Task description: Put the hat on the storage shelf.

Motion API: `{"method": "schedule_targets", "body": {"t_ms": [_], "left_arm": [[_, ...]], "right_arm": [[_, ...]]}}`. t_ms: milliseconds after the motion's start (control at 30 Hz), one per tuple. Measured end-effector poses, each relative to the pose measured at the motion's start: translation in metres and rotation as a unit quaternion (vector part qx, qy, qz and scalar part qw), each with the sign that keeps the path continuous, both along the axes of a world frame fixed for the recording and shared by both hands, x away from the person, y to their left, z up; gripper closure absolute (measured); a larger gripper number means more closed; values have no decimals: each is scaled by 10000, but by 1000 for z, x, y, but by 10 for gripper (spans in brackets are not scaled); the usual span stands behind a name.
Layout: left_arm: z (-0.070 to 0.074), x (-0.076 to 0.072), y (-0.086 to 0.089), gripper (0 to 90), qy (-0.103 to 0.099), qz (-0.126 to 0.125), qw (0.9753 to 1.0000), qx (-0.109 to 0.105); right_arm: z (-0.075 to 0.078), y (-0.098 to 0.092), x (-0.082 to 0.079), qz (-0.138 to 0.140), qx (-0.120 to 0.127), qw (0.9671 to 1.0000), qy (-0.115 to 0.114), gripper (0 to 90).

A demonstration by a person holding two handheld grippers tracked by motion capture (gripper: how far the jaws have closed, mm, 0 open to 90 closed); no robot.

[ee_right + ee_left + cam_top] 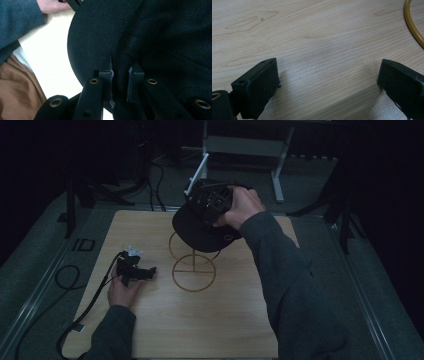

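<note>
A black cap (pixel 200 232) hangs over the top ring of a gold wire stand (pixel 194 272) in the middle of the wooden table (pixel 150 330). My right gripper (pixel 212 202) is at the cap's back, held from above. In the right gripper view its jaws (pixel 120 82) are pinched on a fold of the cap (pixel 162 37). My left gripper (pixel 147 272) rests low on the table left of the stand's base ring. Its jaws (pixel 328 75) stand wide apart over bare wood, with a piece of the gold ring (pixel 412 22) at the upper right.
A black cable (pixel 75 310) trails from the left gripper off the table's left edge. Dark stand legs (pixel 75 205) and a grey metal frame (pixel 245 145) stand on the floor behind the table. A grey sleeve (pixel 17 20) shows in the right gripper view.
</note>
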State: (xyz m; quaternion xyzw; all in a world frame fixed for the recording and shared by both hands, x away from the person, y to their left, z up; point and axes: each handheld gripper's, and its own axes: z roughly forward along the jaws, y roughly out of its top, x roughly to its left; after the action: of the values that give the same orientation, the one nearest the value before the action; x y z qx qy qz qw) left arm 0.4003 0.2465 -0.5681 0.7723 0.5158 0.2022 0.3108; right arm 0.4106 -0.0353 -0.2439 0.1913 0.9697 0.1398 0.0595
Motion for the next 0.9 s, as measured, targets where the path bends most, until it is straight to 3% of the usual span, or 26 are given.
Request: {"method": "schedule_targets", "body": {"t_ms": [333,900], "left_arm": [[0,0,0,34,-3,0,10000,4],[0,0,0,34,-6,3,10000,-2]], "right_arm": [[-8,22,-3,166,-136,9997,96,780],[-27,40,-8,358,-313,9986,241,769]]}}
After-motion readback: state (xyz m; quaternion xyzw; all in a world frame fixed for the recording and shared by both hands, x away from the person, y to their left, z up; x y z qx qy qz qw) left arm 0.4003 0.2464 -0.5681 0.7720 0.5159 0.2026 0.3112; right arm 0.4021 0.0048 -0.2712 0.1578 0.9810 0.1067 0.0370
